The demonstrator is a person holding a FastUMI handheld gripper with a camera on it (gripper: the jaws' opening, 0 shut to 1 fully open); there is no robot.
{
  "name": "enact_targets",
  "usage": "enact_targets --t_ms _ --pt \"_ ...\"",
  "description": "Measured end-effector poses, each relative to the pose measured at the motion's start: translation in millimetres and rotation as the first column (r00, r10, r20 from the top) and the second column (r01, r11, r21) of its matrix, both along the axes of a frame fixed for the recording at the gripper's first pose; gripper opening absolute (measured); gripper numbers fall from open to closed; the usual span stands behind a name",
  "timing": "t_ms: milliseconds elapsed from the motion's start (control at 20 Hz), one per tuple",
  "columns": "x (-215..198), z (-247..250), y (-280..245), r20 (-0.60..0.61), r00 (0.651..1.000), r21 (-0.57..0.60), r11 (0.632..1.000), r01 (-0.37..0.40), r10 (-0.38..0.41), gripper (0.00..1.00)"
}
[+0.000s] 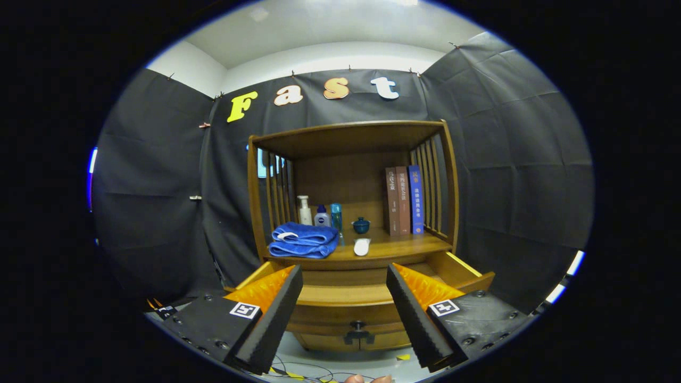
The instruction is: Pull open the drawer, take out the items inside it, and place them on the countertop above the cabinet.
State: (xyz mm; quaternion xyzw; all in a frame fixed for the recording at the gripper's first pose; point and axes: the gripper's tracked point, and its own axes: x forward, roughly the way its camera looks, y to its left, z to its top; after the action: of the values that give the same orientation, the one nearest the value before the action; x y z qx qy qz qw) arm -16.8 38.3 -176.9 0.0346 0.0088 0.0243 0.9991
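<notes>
In the gripper view, the gripper (345, 314) hangs in front of a wooden cabinet (351, 143), its two fingers spread wide with nothing between them but open air. The left finger (276, 314) sits at about seven o'clock and the right finger (412, 314) at about five o'clock.

Just beyond the fingers, at six o'clock from the cabinet's middle, the drawer (340, 295) stands pulled out toward the camera. Its dark knob (358, 325) shows between the fingertips on the front panel, and its right side wall (468, 268) juts out at about four o'clock. What lies inside the drawer cannot be told, since the fingers and the front panel hide it.

Above the drawer lies the surface (396, 246) of the cabinet. On it, at about nine o'clock, rests a folded blue towel (304, 240). Behind the towel stand a white pump bottle (304, 210), a small white and blue bottle (321, 216) and a slim teal bottle (335, 215), close together in a row. Near the middle sits a small dark blue lidded pot (361, 225), and in front of it, near the front edge, lies a small white oblong thing (362, 246). At three o'clock three books (404, 199) stand upright against the slatted side.

Under the cabinet, at six o'clock, cables (308, 371) trail on the pale floor (330, 356).
</notes>
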Motion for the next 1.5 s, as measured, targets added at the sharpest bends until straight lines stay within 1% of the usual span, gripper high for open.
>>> enact_targets --t_ms 50,200,400,550,750,800,1100,1250,1350,1500 --pt "0 -21 -3 -0.014 1.000 -0.009 1.000 0.012 -0.012 1.00" --pt "8 -84 -7 -0.109 0.993 -0.043 0.999 0.034 -0.038 1.00" --pt "34 -123 4 -0.142 0.990 -0.062 0.998 0.010 -0.018 1.00" --pt "56 -134 8 -0.141 0.990 -0.092 0.996 0.009 -0.022 1.00" --pt "71 -148 8 -0.161 0.986 -0.089 0.996 0.022 -0.036 1.00" --pt "71 -159 8 -0.165 0.985 -0.087 0.996 0.026 -0.040 1.00" --pt "74 -158 8 -0.163 0.985 -0.070 0.997 0.040 -0.051 0.99" --pt "75 -148 11 -0.133 0.990 -0.079 0.996 0.046 -0.056 0.99" --pt "83 -142 12 -0.111 0.992 -0.083 0.995 0.052 -0.061 0.99" --pt "99 -142 12 -0.119 0.991 -0.079 0.996 0.047 -0.056 0.99"
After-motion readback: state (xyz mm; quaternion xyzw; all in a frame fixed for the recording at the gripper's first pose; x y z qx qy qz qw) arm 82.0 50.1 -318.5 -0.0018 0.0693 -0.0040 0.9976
